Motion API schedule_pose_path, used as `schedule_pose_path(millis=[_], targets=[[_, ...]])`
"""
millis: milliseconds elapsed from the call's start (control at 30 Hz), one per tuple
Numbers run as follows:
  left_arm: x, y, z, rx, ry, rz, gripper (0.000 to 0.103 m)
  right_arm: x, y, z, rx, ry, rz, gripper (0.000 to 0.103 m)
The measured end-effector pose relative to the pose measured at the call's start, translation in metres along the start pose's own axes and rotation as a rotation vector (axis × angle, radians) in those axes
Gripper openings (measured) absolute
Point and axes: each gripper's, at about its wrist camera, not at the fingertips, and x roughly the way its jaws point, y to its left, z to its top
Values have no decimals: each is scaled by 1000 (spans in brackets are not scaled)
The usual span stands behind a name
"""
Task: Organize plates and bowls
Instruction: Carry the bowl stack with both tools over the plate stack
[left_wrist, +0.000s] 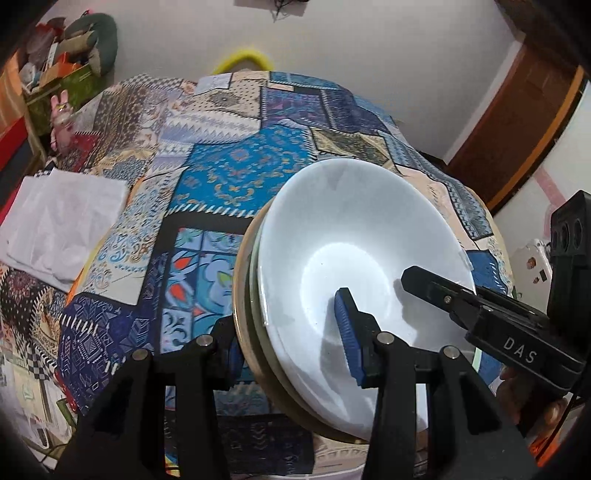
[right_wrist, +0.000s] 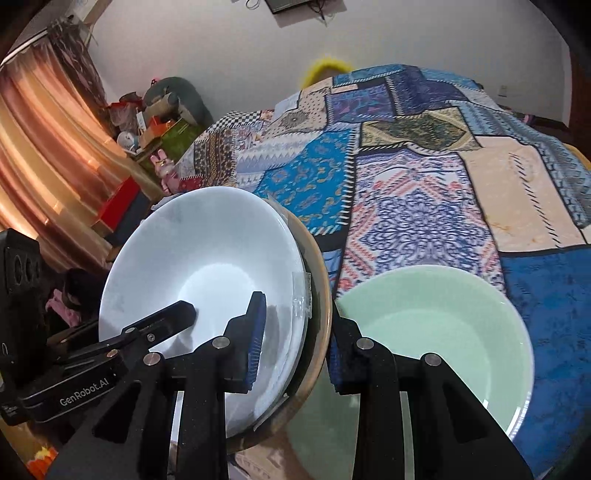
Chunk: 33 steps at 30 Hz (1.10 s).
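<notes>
Lettering "DAS" marks right gripper (left_wrist: 373, 295).

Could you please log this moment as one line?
left gripper: clamps dish stack rim | right gripper: clamps opposite rim | green bowl: beside stack

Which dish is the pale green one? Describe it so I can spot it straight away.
Start from the patchwork-patterned blue cloth covering the table. At its near edge sits a tilted stack topped by a glossy white bowl. Just right of that stack lies the pale green glazed bowl, alone and the only green dish there.
</notes>
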Motion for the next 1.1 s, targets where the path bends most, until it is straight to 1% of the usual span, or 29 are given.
schedule_pose_path(millis=[367,533,1100], targets=[[6,-43,2,46,12,-53,45,-32,-30,-5,33,-30,-60,27],[9,-55,0,60,22,-70,45,-42,-40,-10,47,-34,-75,27],[26,-88,-8,112,65,-83,44,-55,-71,-27,105,-14,-94,27]])
